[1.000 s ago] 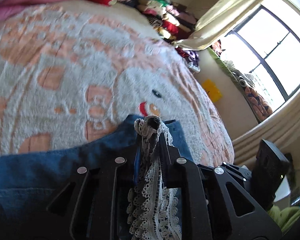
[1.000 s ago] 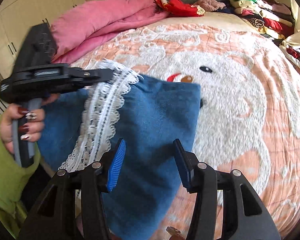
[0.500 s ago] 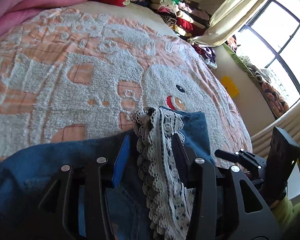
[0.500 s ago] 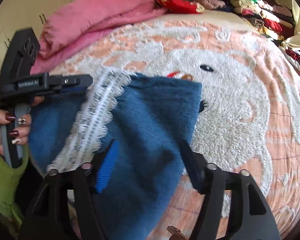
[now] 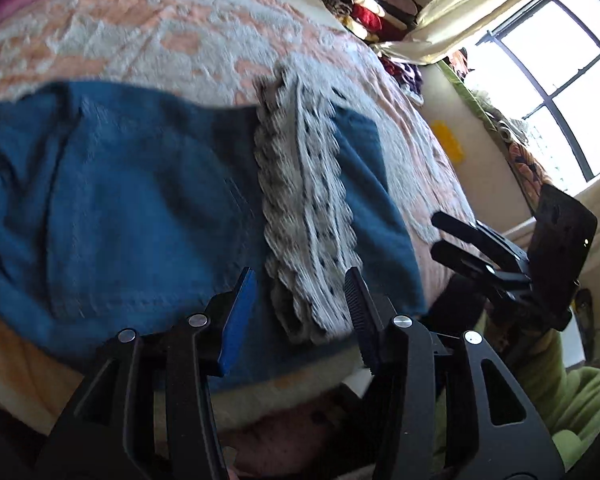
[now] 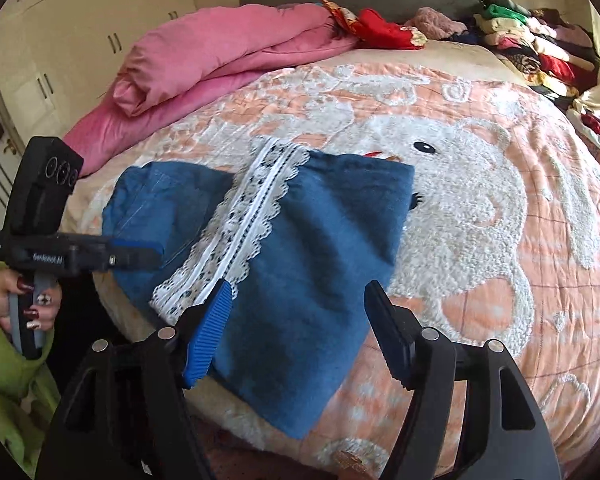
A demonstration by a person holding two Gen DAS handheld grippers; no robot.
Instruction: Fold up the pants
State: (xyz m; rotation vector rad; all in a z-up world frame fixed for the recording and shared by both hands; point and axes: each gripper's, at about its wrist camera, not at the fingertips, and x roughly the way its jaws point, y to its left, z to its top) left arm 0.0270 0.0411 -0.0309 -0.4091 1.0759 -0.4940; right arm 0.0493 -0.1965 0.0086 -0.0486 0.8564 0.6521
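I see the blue pants (image 6: 300, 240) lying folded on the bed (image 6: 500, 240) near its front edge, their long axis running from that edge up and away toward the pink quilt (image 6: 220, 60). The white lace strip (image 6: 236, 224) follows the same line. My left gripper (image 5: 300, 308) has just been opening; its jaws stand apart with nothing pinched, the lace end just ahead. My right gripper (image 6: 300, 328) has also been opening and hangs released over the near hem.
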